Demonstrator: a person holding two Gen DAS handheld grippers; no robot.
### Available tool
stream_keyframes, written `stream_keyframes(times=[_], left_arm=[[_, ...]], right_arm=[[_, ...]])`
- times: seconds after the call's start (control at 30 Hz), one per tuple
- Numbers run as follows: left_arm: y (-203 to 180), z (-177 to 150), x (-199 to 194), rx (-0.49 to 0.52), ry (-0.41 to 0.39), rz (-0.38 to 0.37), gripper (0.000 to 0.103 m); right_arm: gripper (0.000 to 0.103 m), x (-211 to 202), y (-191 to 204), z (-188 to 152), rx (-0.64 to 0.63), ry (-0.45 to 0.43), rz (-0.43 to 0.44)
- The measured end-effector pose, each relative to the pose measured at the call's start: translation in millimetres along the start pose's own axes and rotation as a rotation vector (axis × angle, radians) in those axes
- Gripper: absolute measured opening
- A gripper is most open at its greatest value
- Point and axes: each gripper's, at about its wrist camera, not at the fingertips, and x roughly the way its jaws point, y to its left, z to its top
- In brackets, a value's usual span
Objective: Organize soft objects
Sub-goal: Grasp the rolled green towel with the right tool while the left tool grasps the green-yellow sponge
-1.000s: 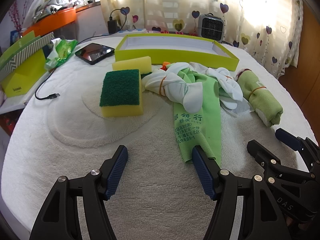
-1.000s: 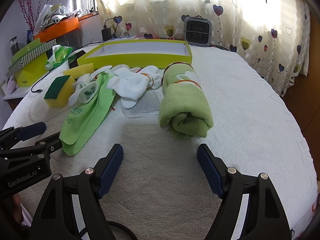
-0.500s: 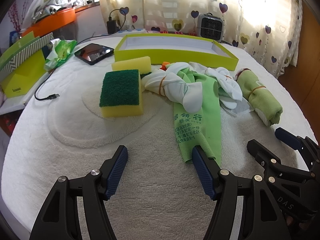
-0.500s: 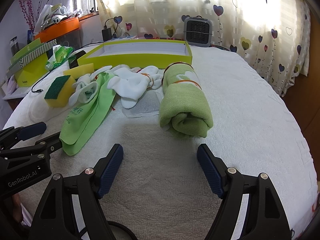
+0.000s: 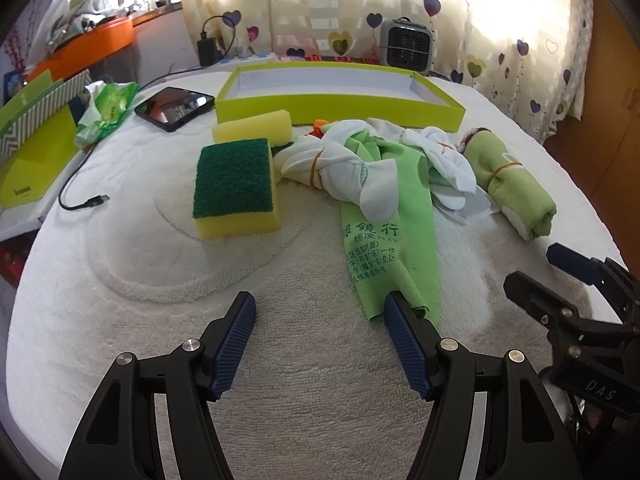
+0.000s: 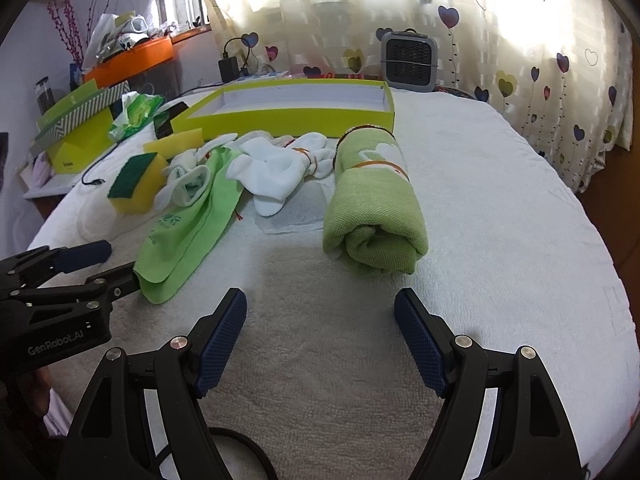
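Observation:
On the white towel-covered table lie a yellow sponge with a green top, a second yellow sponge behind it, a bundle of white socks, a flat green cloth with printed text and a rolled green towel with a rubber band. A yellow-green tray stands behind them. My left gripper is open and empty, at the near end of the green cloth. My right gripper is open and empty, just before the rolled towel.
A black tablet, a green tissue pack, a black cable and a green box lie at the left. A small grey heater stands by the curtain. The table's edge curves off on the right.

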Motion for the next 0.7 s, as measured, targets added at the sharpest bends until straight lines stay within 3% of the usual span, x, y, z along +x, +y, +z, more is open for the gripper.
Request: stream_keyframes(times=[0.33, 0.7], left_arm=[[20, 13, -20, -0.042, -0.05, -0.113, 0.066], [50, 43, -3, -0.144, -0.034, -0.068, 0.066]], right_arm=[[0.077, -17, -13, 18, 0.042, -0.086, 0.032], [0.077, -5, -35, 40, 0.093, -0.078, -0.021]])
